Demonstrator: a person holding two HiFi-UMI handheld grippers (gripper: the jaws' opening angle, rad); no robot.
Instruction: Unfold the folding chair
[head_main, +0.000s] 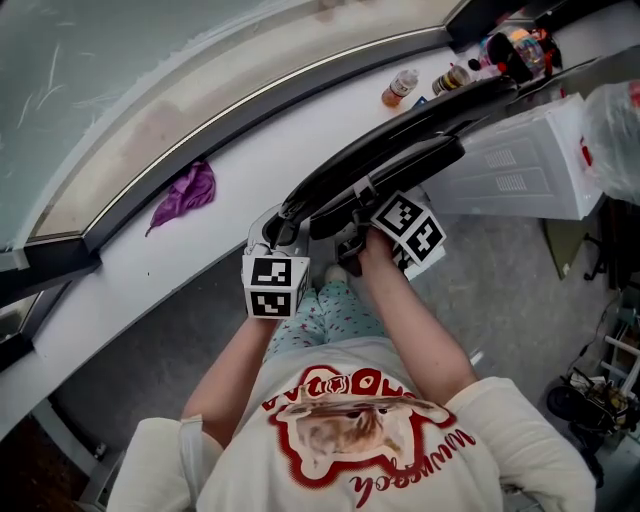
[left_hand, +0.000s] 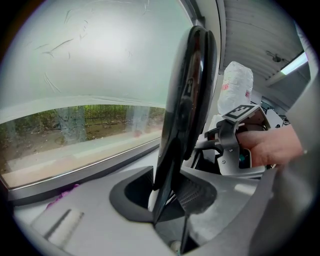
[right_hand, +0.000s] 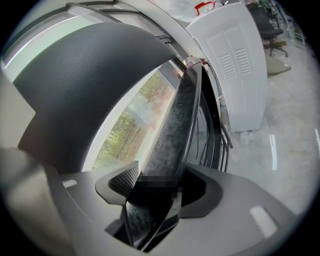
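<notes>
The black folding chair is folded flat and leans slantwise along the white window ledge. My left gripper is at its lower end; in the left gripper view a thin black panel edge stands upright between the jaws, against the ribbed right pad, so the jaws are shut on it. My right gripper sits just to the right on the same chair. In the right gripper view a speckled black panel fills the gap and touches the ribbed left pad. A broad black chair surface curves overhead.
A white cabinet stands right behind the chair. Beside it is a clear plastic bag. A purple cloth and small bottles lie on the ledge. Cables and gear sit on the floor at the right.
</notes>
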